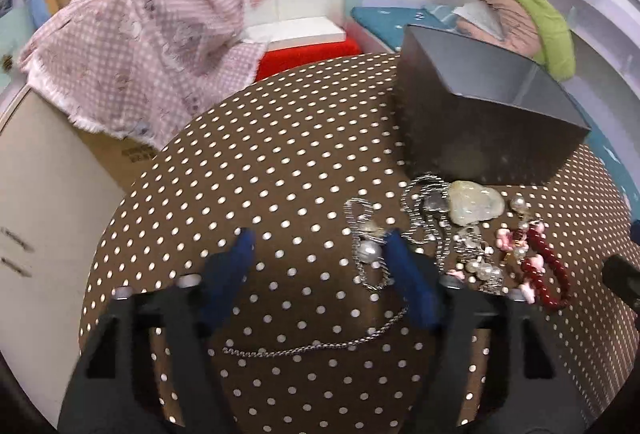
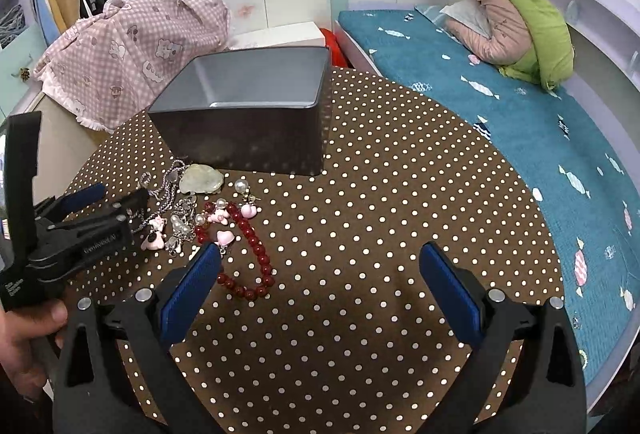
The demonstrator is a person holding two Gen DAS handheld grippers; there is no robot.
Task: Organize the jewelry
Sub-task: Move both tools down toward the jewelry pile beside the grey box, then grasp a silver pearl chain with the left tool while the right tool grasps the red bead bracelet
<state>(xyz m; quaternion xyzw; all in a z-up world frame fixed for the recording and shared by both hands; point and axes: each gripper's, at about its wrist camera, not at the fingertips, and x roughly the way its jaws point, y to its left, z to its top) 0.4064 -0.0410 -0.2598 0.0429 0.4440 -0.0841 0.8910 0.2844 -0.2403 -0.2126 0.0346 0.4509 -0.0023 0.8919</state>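
Jewelry lies in a pile on the brown dotted table (image 1: 280,173): silver chains (image 1: 424,209), a pearl pendant chain (image 1: 368,252), a pale green stone (image 1: 474,205), pink charms (image 2: 154,238) and a red bead bracelet (image 2: 256,254), also in the left wrist view (image 1: 548,270). An open grey box (image 2: 248,113) stands behind the pile; it also shows in the left wrist view (image 1: 488,113). My left gripper (image 1: 320,238) is open just left of the pile, its right finger beside the pearl chain. My right gripper (image 2: 320,254) is open and empty, its left finger by the bracelet.
A pink checked cloth (image 2: 132,49) covers a cabinet at the back left. A bed with a teal cover (image 2: 500,113) and rolled bedding (image 2: 516,29) lies to the right. A red and white box (image 1: 308,41) stands behind the table.
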